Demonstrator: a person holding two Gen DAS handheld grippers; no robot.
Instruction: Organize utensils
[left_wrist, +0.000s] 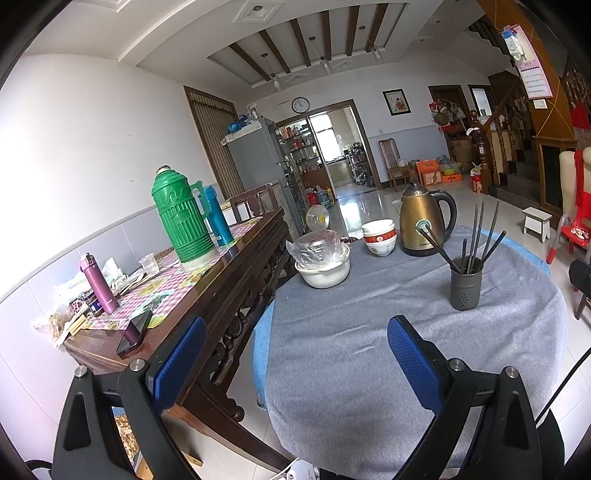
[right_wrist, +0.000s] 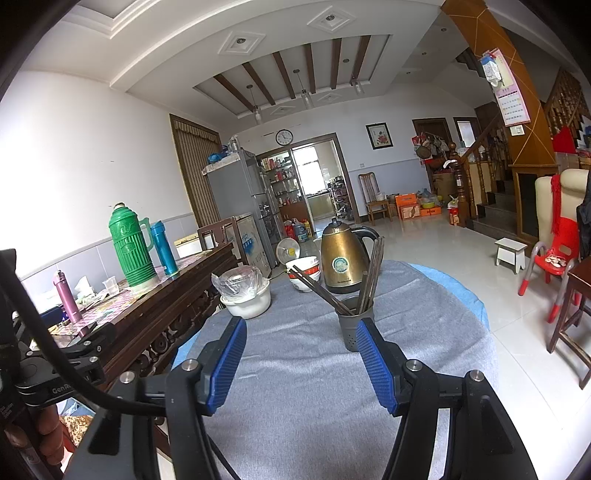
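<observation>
Left wrist view: grey cloth (left_wrist: 369, 332) covers round table on glossy tiled floor (left_wrist: 369, 199).

The left claw (left_wrist: 295, 354) hangs wide open and empty over a round, grey-clothed surface (left_wrist: 369, 350) bearing a dark grey perforated holder (left_wrist: 466, 290) of chopsticks (left_wrist: 476, 236).

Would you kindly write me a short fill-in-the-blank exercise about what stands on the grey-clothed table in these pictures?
1. The dark chopsticks stand in a dark grey perforated ____.
2. Behind the stacked white bowls with red bands and that holder stands a bronze-coloured electric ____.
3. The white pot is covered with clear ____ film.
4. Both the left tongs and the right tongs are ____, with nothing between them.

Missing words: cup; kettle; plastic; open
</observation>
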